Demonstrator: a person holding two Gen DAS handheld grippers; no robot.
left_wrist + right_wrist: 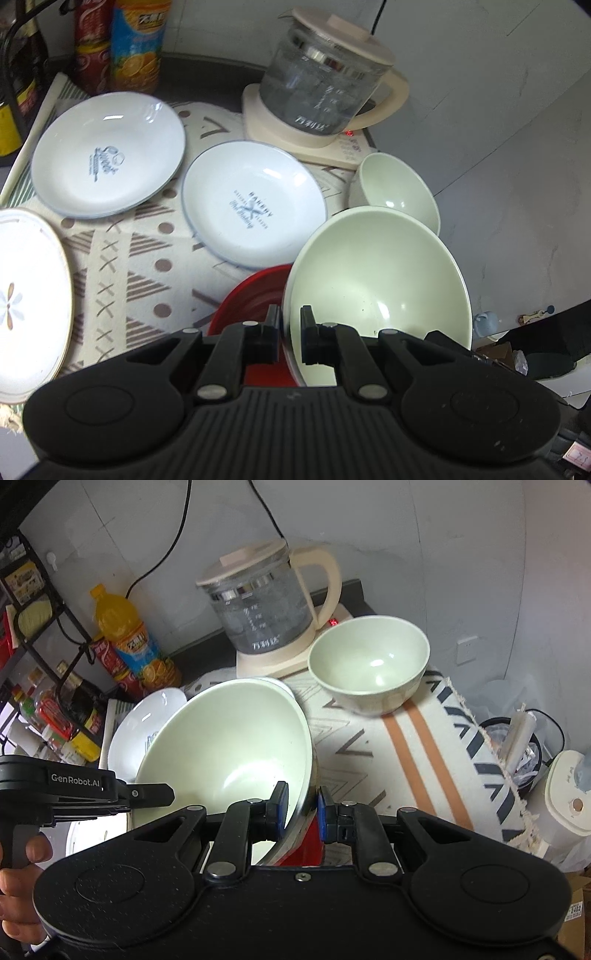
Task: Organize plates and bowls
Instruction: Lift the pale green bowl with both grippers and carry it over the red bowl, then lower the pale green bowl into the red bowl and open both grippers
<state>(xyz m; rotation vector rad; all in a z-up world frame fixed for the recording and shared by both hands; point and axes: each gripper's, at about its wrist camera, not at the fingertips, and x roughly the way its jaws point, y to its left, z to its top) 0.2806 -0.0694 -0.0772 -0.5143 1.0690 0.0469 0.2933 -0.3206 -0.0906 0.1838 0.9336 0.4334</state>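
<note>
Large pale green bowl (229, 738) is off the cloth, pinched at its rim from two sides; left gripper (290, 334) clamps the rim at one edge, right gripper (301, 808) clamps the opposite edge; both jaws are nearly closed with bowl wall between the pads. A red bowl (251, 295) sits just under or behind it, touching or nearly so; can't tell if it is nested and being carried too.

Step in hand, my read: carry the big bowl over to stack with the smaller green bowl (369, 664) near the kettle (258, 605). To do it well: keep both grips level with each other, avoid twisting the rim; lower flat, release together.

Orientation: bowl is tilted, mouth facing up and toward the cameras; round, so no real long axis; the line between the grip points runs roughly left-right.

Around it: two white plates (255, 206) (107, 155) flat on the patterned cloth (147, 254); a flower plate (29, 295) at the near left edge.
</note>
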